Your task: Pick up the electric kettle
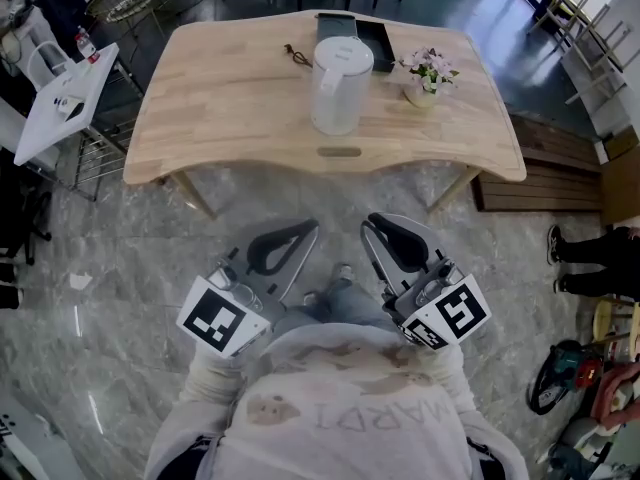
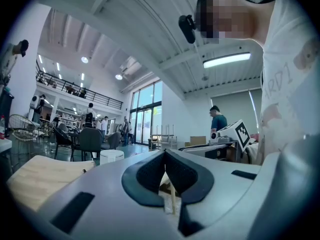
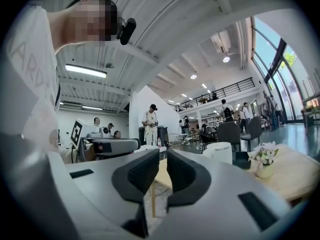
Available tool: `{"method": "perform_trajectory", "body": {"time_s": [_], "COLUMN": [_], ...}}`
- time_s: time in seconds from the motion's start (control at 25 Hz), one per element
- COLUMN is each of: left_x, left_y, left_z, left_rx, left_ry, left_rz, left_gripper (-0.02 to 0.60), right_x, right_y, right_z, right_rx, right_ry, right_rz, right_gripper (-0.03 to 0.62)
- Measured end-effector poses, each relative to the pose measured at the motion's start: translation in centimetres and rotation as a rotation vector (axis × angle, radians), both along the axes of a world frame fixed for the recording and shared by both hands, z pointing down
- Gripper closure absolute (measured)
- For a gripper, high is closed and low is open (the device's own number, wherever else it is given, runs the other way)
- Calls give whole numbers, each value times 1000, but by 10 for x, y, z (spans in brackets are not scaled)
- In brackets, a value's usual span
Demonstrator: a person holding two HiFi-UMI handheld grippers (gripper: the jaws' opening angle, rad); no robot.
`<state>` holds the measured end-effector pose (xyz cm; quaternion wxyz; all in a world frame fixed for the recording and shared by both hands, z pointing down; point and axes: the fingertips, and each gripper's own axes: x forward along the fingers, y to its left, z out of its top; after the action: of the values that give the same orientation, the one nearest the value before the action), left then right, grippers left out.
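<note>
Head view had the electric kettle (image 1: 340, 83) standing upright on the wooden table (image 1: 230, 98), towards the far edge and about mid-width, white and lid on. Just behind it lay a black tray (image 1: 372, 36), a small pot of pink flowers (image 1: 428, 76) sat near its right, and a short dark cord (image 1: 296, 55) lay to its left. Both grippers were well short of it, held out over the marble floor (image 1: 120, 268) in front of the table's near edge and close to the person's body!

Left gripper (image 1: 300, 232) was pointing level towards the table with its marker cube (image 1: 222, 316) at the near end. In the left gripper view its two black pads met at the tips, closed on nothing, and the kettle's lid peeked out beyond the tabletop, off to the left of them. Right gripper (image 1: 380, 226) sat alongside, its own cube (image 1: 450, 313) also facing up. The right gripper view showed its pads drawn almost together, only a thin sliver between them and nothing held there. From that side the kettle stood off to the right of the jaws, with the flowers further right again.

A white side table (image 1: 60, 103) stood well to the left.
</note>
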<state>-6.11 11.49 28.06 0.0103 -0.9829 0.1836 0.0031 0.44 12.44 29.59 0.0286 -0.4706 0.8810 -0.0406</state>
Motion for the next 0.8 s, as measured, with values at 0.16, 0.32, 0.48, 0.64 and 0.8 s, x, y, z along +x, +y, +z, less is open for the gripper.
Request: {"method": "perform_trajectory", "body": {"time_s": [0.16, 0.32, 0.48, 0.64, 0.8], "left_x": [0, 6, 15, 21, 24], "left_y": [-12, -29, -48, -67, -83], "left_z": [4, 5, 7, 6, 7], "left_rx": [-14, -26, -53, -78, -97], "left_ry": [-6, -6, -17, -21, -28], "left_rz": [-18, -44, -67, -94, -119], "left_gripper": [569, 569, 569, 569, 569], "right_x": [4, 11, 20, 26, 31], "right_y": [-17, -40, -71, -104, -134], "right_z": [10, 19, 30, 41, 57], "right_rx": [-30, -47, -67, -89, -128], "right_ry": [-4, -4, 16, 26, 32], "right_rz": [-24, -59, -100, -141, -171], "right_gripper": [494, 470, 444, 427, 413]}}
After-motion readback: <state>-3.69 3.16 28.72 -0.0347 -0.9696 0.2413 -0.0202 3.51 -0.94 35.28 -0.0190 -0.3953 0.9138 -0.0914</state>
